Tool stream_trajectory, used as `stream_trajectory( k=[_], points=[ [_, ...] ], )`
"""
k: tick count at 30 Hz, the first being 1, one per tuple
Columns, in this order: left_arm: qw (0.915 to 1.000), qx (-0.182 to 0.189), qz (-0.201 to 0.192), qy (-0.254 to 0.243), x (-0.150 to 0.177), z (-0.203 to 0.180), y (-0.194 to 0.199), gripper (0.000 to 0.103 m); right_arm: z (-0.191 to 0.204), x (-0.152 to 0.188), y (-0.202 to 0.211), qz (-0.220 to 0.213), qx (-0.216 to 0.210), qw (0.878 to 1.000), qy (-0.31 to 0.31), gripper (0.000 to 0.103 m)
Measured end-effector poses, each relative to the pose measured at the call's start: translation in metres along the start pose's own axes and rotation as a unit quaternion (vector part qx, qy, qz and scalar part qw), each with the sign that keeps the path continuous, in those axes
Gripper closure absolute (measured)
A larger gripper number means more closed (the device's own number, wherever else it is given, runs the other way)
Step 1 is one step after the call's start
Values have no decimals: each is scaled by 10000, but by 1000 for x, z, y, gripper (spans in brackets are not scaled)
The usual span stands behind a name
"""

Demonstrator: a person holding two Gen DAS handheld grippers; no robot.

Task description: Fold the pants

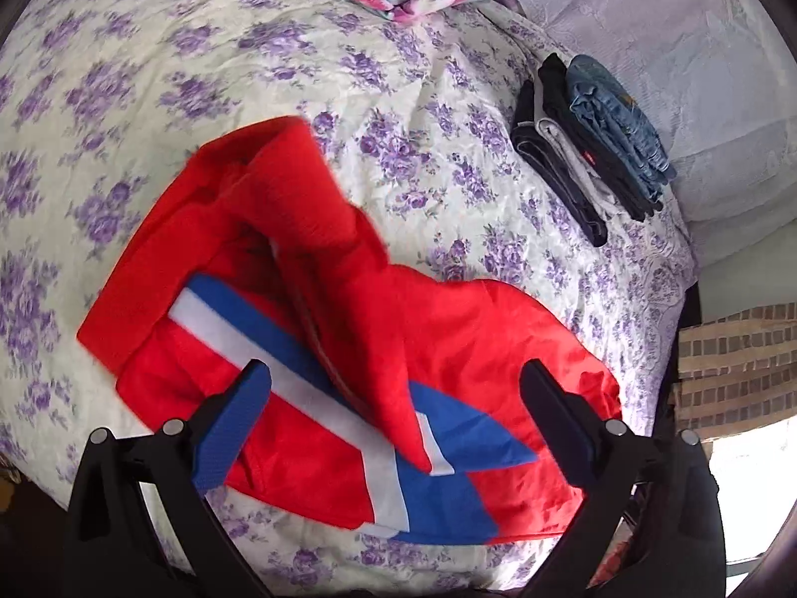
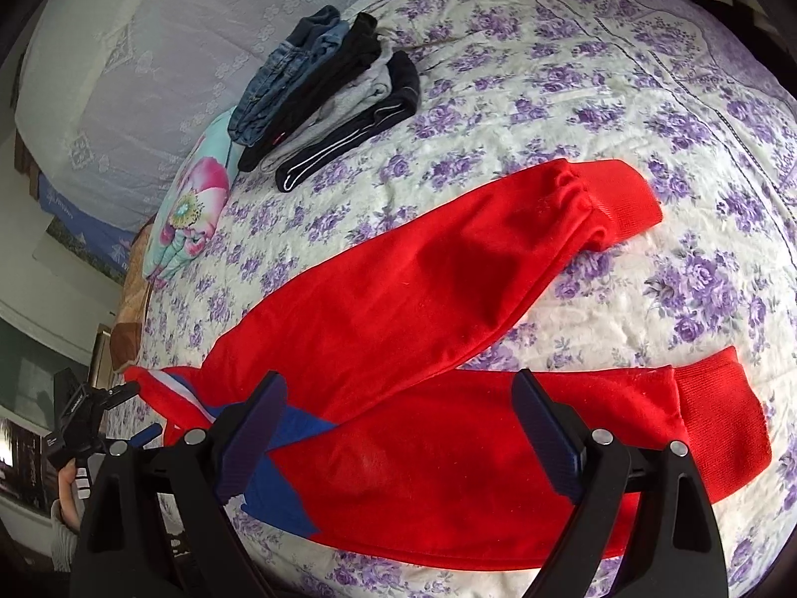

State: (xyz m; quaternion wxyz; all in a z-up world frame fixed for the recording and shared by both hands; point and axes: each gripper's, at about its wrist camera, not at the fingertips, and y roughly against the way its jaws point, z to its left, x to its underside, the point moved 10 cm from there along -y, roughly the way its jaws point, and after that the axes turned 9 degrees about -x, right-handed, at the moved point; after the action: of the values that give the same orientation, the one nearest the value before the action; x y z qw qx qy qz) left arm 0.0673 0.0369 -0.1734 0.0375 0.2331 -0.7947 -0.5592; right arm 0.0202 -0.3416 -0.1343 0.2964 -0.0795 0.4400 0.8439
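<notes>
Red pants [image 2: 423, 299] spread on bed [image 2: 597, 99], legs apart; left gripper [image 1: 393, 398] and right gripper [image 2: 398, 413] both gaping, holding nothing.

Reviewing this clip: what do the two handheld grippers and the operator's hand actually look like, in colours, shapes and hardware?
Both are black plastic frames with round silver pivot pins. The left gripper has long flat jaws faced with ribbed blue pads. The right gripper matches, though its pads look darker navy. In the right wrist view, the operator's bare hand shows a grey knit cuff below it. No cables are visible.
</notes>
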Motion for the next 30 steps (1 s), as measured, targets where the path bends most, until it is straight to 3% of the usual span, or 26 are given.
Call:
stream_trajectory(
  k=[1,2,4,8,10,13,16,17,18,23,27,30],
  points=[
    [9999,-101,40,-7,-7,-1,-8,8,-5,-3,2,-43,3,10000,-71,11],
    [9999,-94,60,26,-12,-2,-14,30,-10,-6,4,-81,21,9999,-138,11],
    [9996,-61,240,154,-17,3,-26,63,-25,-10,8,-170,52,9994,-302,11],
    [9986,218,302,380,-26,11,-27,79,-66,-27,16,-553,-283,9903,-1240,12],
    [9982,330,237,451,-32,13,-22,83,-85,-38,16,-802,-593,9778,-1841,15],
    [9972,438,126,591,-43,16,-14,87,-104,-50,-3,-850,-1026,9594,-2488,31],
    [9958,550,-27,728,-51,17,-5,90,-114,-56,-31,-705,-1289,9446,-2936,60],
    [9954,576,-57,767,-54,18,-1,91,-113,-58,-37,-668,-1384,9429,-2954,85],
    [9947,610,-87,820,-55,18,3,91,-111,-60,-41,-657,-1389,9441,-2918,96],
    [9915,783,-232,1010,-56,29,28,91,-87,-59,-1,-647,-1381,9617,-2279,97],
    [9882,1000,-133,1152,-46,32,50,91,-65,-43,61,-465,-1502,9612,-2264,97],
    [9885,1051,-69,1089,-55,24,53,91,-61,-45,82,-466,-1482,9594,-2353,97]
  ],
)
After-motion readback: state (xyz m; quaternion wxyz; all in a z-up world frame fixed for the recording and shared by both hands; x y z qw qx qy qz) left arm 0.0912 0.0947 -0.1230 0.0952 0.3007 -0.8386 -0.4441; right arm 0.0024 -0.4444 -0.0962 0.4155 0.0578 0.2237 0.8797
